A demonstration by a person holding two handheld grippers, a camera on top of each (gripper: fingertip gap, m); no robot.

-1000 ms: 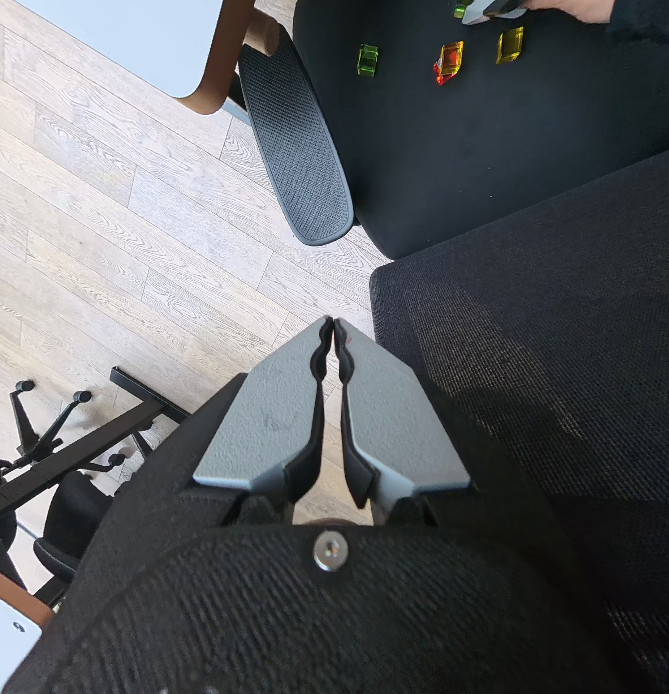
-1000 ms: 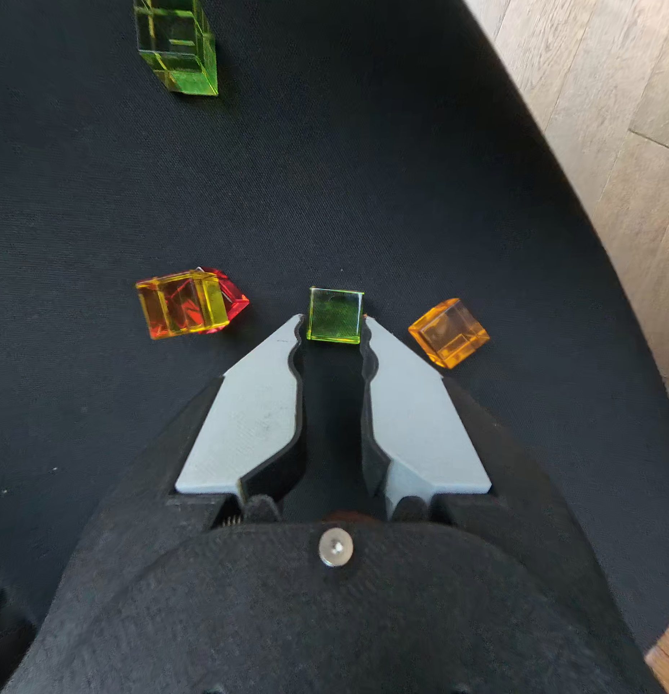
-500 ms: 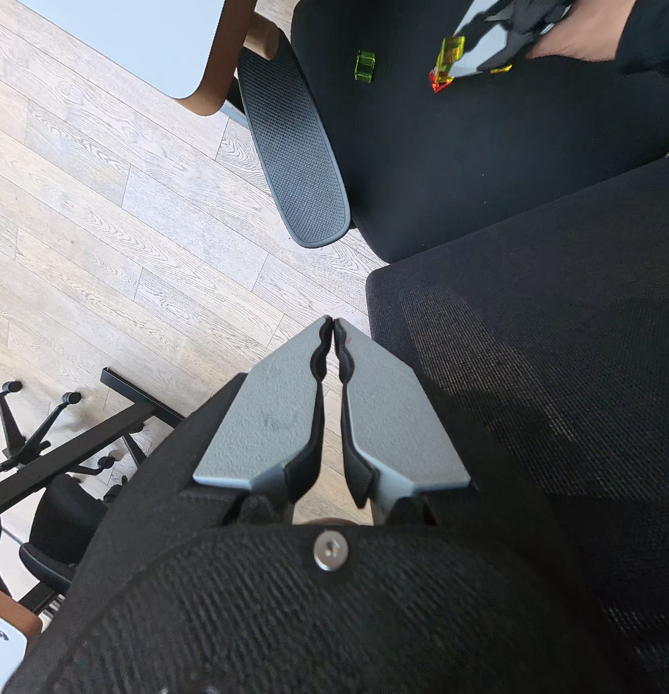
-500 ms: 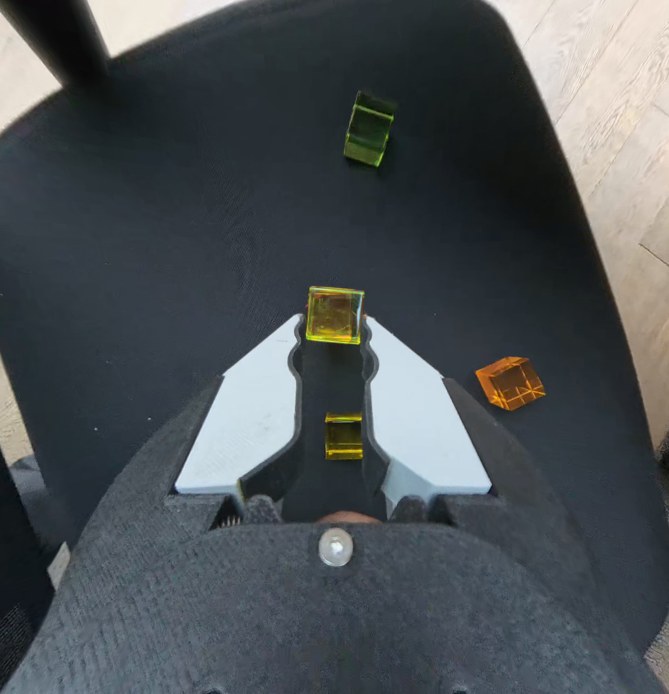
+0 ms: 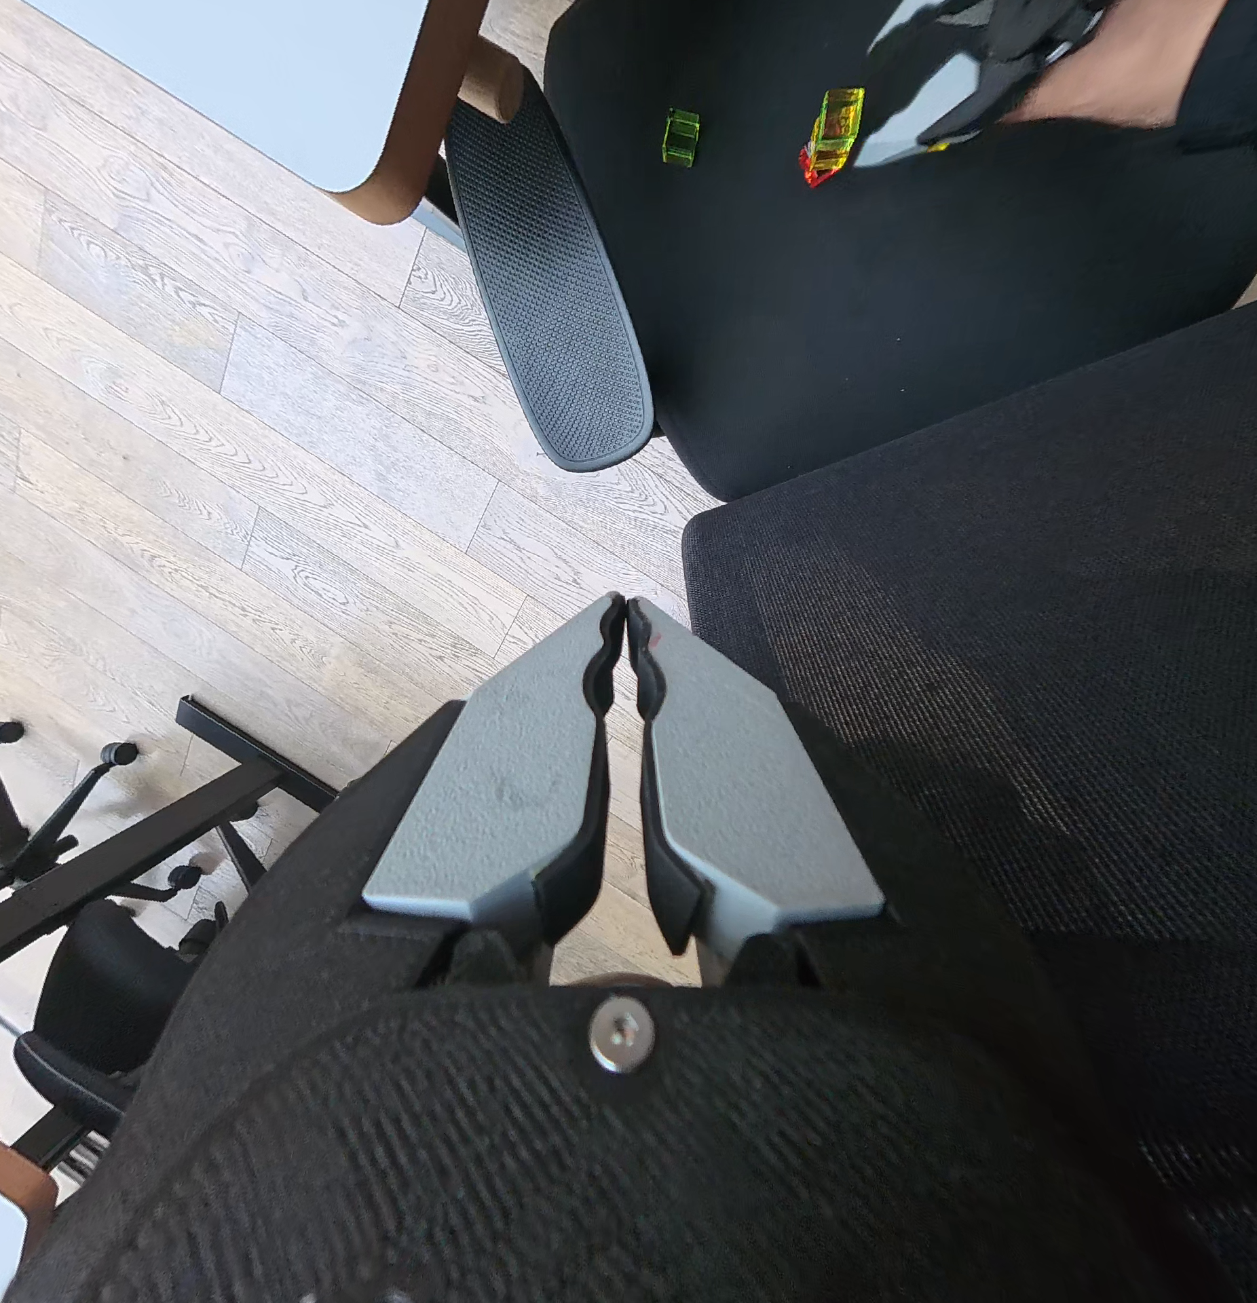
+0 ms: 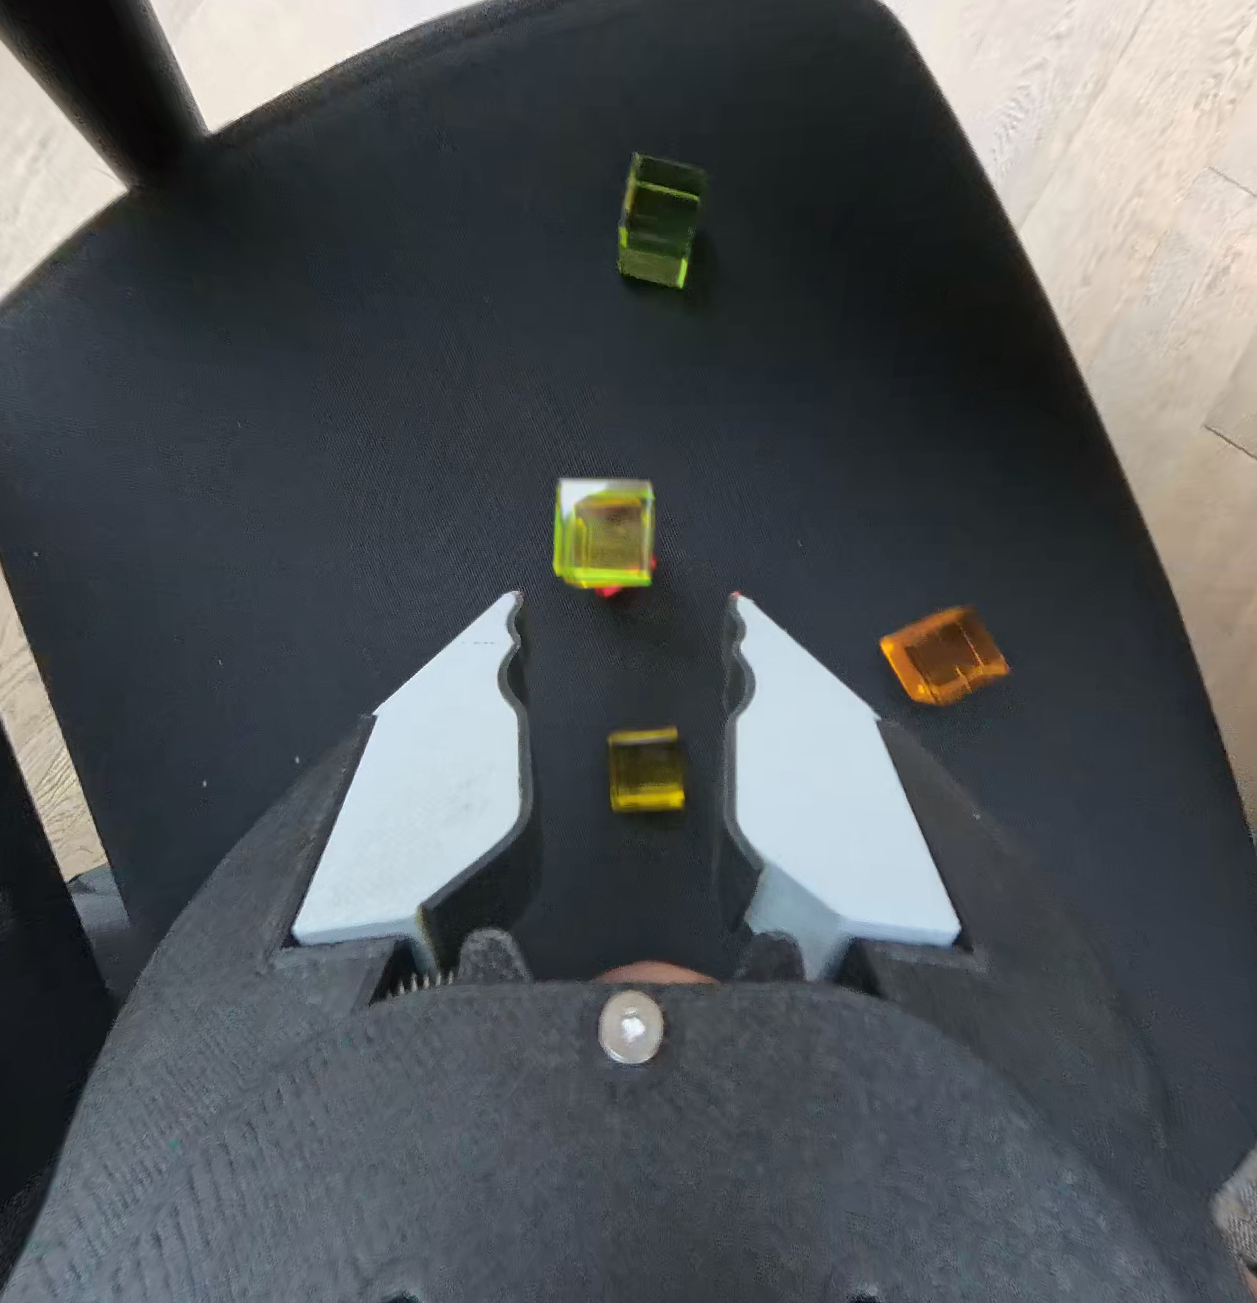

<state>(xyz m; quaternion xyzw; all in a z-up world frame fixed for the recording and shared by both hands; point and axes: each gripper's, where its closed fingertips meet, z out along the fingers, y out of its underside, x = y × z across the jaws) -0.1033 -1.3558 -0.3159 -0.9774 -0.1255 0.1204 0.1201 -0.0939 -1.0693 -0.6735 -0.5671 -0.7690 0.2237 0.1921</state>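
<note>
My right gripper (image 6: pixel 627 599) is open and empty above a black chair seat (image 6: pixel 329 352). Just beyond its fingertips a clear green cube (image 6: pixel 603 532) rests on a small stack, with a red edge showing beneath it. A yellow cube (image 6: pixel 645 768) lies on the seat between the fingers. An orange cube (image 6: pixel 944 654) lies to the right and another green cube (image 6: pixel 661 222) farther off. My left gripper (image 5: pixel 624 610) is shut and empty over the wooden floor, beside a second black seat (image 5: pixel 1035 634). The left wrist view also shows the stack (image 5: pixel 834 134) and the right gripper (image 5: pixel 915 106).
A dotted black armrest (image 5: pixel 548 282) borders the seat with the cubes. A pale table corner with a wooden edge (image 5: pixel 259 70) lies beyond it. A black chair base with castors (image 5: pixel 47 846) stands on the floor at left. A hand (image 5: pixel 1105 84) holds the right gripper. About 45 cm separates my left fingertips from my right.
The right gripper lifted the green cube, carried it left over the stack, then opened and let it go there. The left gripper stayed shut and hardly moved.
</note>
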